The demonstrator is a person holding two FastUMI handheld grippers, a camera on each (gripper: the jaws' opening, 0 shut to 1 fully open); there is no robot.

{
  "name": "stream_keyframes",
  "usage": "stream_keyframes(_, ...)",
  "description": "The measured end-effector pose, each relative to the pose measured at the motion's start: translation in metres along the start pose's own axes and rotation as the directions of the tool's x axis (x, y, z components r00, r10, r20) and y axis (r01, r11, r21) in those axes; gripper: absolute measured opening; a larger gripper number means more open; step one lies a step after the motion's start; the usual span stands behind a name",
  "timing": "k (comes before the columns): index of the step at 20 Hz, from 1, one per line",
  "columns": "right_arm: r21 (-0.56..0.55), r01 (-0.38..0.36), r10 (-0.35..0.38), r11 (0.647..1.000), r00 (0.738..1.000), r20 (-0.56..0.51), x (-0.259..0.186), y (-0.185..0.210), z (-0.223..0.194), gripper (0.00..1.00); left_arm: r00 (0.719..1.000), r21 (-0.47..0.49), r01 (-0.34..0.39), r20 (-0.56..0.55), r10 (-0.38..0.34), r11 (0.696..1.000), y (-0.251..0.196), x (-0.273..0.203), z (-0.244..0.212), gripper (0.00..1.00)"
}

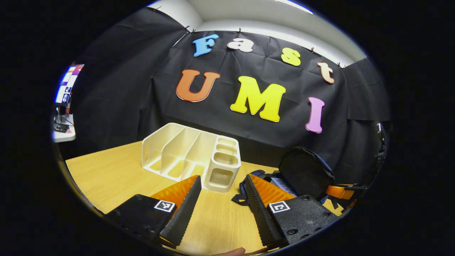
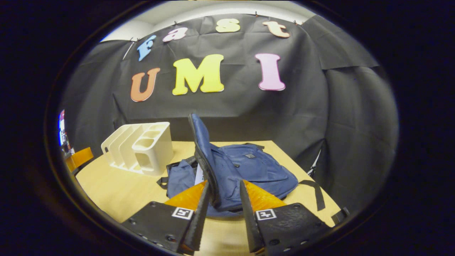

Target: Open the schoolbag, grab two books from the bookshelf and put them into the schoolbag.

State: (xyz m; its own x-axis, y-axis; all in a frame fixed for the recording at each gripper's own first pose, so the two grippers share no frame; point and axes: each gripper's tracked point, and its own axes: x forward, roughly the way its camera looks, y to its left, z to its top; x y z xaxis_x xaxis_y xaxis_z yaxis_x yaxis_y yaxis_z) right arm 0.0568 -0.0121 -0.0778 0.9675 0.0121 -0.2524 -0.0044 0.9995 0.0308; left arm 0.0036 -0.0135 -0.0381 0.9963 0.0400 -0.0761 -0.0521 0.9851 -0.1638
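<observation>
White bookshelf (image 2: 138, 148) on wooden table (image 2: 117, 188), slots bare, beside blue schoolbag (image 2: 245, 170). Right gripper (image 2: 223, 202): half open around raised flap (image 2: 201, 149). Left gripper (image 1: 222, 199): wide open, empty.

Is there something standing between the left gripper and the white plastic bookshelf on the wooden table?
Nothing visible does. Only bare wooden table lies between the open left gripper and the white plastic bookshelf straight ahead.
</observation>
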Motion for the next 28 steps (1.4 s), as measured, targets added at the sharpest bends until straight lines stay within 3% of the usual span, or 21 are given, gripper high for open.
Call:
stream_keyframes(1,-0.007,0.011,-0.011,1.000,1.000,0.026,-0.010,-0.001,0.003,0.61,1.000,0.010,0.001,0.012,-0.001,1.000,0.000,-0.007,0.004,0.80)
stream_keyframes(3,-0.030,0.026,-0.023,0.999,0.996,0.091,-0.031,0.000,0.011,0.61,1.000,0.027,0.011,0.027,-0.011,1.000,0.000,-0.015,0.009,0.80)
stream_keyframes(4,-0.038,0.034,-0.029,0.999,0.993,0.115,-0.040,-0.001,0.012,0.56,1.000,0.037,0.015,0.022,-0.016,0.999,0.000,-0.018,0.011,0.80)
stream_keyframes(5,-0.039,0.032,-0.027,0.999,0.991,0.132,-0.049,0.000,0.013,0.61,1.000,0.049,0.011,0.015,-0.012,0.999,0.001,-0.021,0.012,0.80)
stream_keyframes(7,-0.026,0.019,-0.014,0.999,0.988,0.155,-0.064,0.002,0.014,0.60,1.000,0.081,0.007,0.013,-0.008,0.997,0.002,-0.028,0.017,0.80)
stream_keyframes(8,-0.017,0.015,-0.012,1.000,0.986,0.163,-0.069,0.000,0.014,0.66,1.000,0.093,0.004,0.015,-0.005,0.996,0.004,-0.032,0.020,0.80)
stream_keyframes(11,-0.019,0.025,-0.022,0.999,0.983,0.181,-0.082,-0.006,0.014,0.71,1.000,0.102,0.014,0.011,-0.015,0.995,0.003,-0.039,0.023,0.80)
stream_keyframes(12,-0.031,0.031,-0.025,0.999,0.983,0.183,-0.085,-0.007,0.013,0.79,1.000,0.104,0.013,0.012,-0.015,0.994,0.004,-0.041,0.024,0.80)
stream_keyframes(17,0.013,0.031,-0.033,0.999,0.973,0.227,-0.100,-0.008,0.023,0.99,0.998,0.136,0.043,0.039,-0.049,0.990,-0.006,-0.052,0.034,0.81)
stream_keyframes(18,0.015,0.035,-0.038,0.999,0.972,0.230,-0.101,-0.010,0.023,0.93,0.998,0.140,0.047,0.040,-0.053,0.989,-0.006,-0.054,0.035,0.80)
stream_keyframes(19,0.016,0.040,-0.043,0.999,0.972,0.232,-0.102,-0.011,0.025,0.98,0.997,0.144,0.060,0.039,-0.066,0.988,-0.010,-0.055,0.036,0.80)
stream_keyframes(20,0.015,0.041,-0.043,0.999,0.970,0.238,-0.104,-0.010,0.028,0.89,0.996,0.147,0.069,0.042,-0.076,0.987,-0.013,-0.056,0.038,0.80)
stream_keyframes(22,0.000,0.045,-0.044,0.999,0.968,0.247,-0.108,-0.007,0.031,0.93,0.996,0.145,0.063,0.052,-0.071,0.987,-0.009,-0.061,0.040,0.80)
stream_keyframes(28,-0.056,0.078,-0.059,0.995,0.959,0.276,-0.114,-0.001,0.036,0.93,0.998,0.140,0.048,0.041,-0.054,0.989,-0.003,-0.056,0.038,0.81)
